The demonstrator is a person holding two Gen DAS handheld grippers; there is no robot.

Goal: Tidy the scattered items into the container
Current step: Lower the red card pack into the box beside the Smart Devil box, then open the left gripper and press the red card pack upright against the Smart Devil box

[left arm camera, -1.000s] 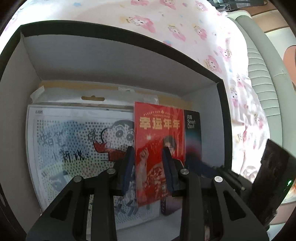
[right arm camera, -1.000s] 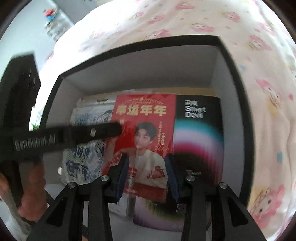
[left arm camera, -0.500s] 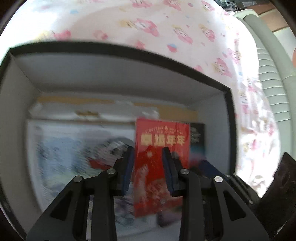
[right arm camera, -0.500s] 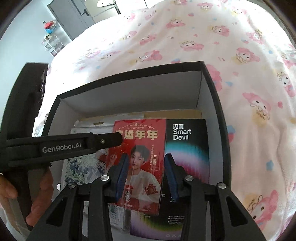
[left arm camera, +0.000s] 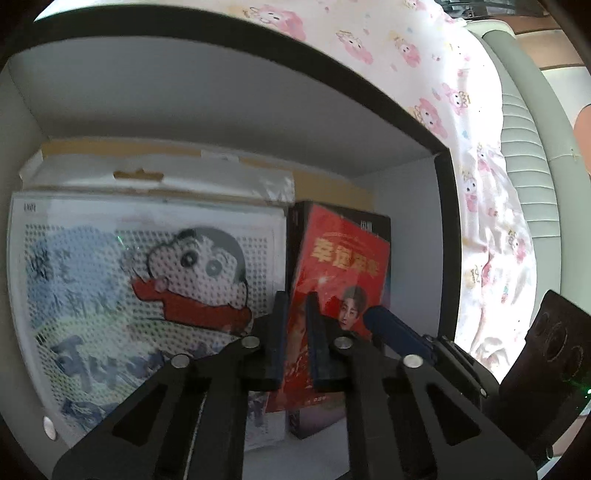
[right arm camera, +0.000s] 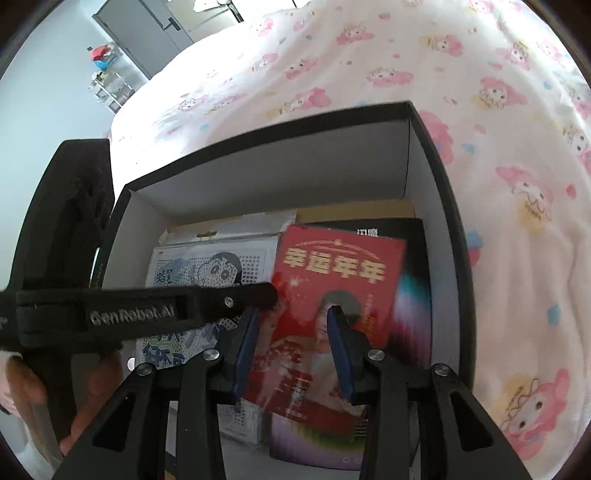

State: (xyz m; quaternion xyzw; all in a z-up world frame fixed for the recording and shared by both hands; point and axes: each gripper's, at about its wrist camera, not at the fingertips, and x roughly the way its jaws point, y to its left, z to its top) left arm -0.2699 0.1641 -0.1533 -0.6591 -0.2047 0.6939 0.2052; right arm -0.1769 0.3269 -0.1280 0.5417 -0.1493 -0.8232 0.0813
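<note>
My left hand-held gripper clenched on the red packet inside the black box, my right hand-held gripper released above it, box on the bed.

Cartoon-print bedsheet, grey door.

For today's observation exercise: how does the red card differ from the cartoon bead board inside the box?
The red card is narrow, tilted and lifted at one edge; the cartoon bead board is wider and lies flat. The card shows a photographed person; the board a dotted cartoon boy. The left gripper grips only the card. Both sit inside the box.
</note>
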